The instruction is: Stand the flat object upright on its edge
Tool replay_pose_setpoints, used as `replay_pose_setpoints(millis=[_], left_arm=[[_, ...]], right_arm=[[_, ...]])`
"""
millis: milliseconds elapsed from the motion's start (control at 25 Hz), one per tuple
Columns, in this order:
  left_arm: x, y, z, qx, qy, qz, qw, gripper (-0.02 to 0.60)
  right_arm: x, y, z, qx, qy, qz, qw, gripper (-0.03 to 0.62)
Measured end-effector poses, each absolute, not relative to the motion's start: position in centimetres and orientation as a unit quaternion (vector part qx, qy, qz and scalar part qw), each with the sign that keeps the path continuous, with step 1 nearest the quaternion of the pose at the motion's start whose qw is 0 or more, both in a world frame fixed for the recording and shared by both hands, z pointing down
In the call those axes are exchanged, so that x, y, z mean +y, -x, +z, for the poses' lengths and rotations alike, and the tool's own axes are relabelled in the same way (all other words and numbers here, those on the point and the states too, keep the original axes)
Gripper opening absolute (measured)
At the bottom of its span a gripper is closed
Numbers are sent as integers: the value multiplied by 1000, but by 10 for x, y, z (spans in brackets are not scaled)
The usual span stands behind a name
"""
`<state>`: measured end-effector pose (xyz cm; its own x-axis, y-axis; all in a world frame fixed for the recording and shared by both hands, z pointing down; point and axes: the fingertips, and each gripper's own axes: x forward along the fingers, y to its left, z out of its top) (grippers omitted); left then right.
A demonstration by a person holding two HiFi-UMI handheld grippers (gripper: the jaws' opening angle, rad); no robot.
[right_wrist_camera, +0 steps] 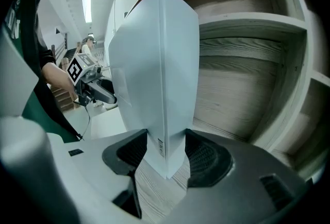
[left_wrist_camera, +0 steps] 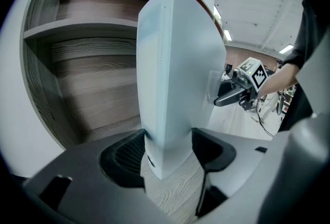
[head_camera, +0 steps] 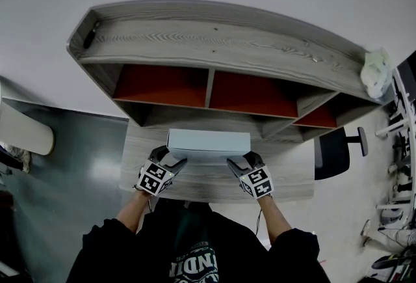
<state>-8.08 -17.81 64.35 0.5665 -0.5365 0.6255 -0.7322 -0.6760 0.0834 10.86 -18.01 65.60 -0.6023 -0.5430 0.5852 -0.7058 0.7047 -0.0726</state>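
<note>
A flat white box (head_camera: 208, 142) is held over the wooden desk (head_camera: 208, 188) in front of the shelf unit, one end in each gripper. My left gripper (head_camera: 174, 161) clamps its left end and my right gripper (head_camera: 235, 163) its right end. In the left gripper view the box (left_wrist_camera: 175, 63) stands tall and narrow between the two pads of the left gripper (left_wrist_camera: 167, 145), which press on both faces. It looks the same in the right gripper view, where the box (right_wrist_camera: 160, 63) sits in the right gripper (right_wrist_camera: 166, 148). I cannot tell whether its lower edge touches the desk.
A wooden shelf unit (head_camera: 214, 34) with red-backed compartments (head_camera: 159, 85) rises just behind the box. A crumpled white thing (head_camera: 377, 72) lies on its top at the right, a small dark object (head_camera: 91, 34) at the left. A black office chair (head_camera: 335, 151) stands to the desk's right.
</note>
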Motion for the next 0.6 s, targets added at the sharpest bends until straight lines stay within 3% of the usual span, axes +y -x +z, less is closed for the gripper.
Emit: replay_pose_setpoints(millis=[600], left_arm=[[-170,85,639,-302,-894,295,152,279]], right_arm=[[-171,-109,661,-875,-365,151,279,245]])
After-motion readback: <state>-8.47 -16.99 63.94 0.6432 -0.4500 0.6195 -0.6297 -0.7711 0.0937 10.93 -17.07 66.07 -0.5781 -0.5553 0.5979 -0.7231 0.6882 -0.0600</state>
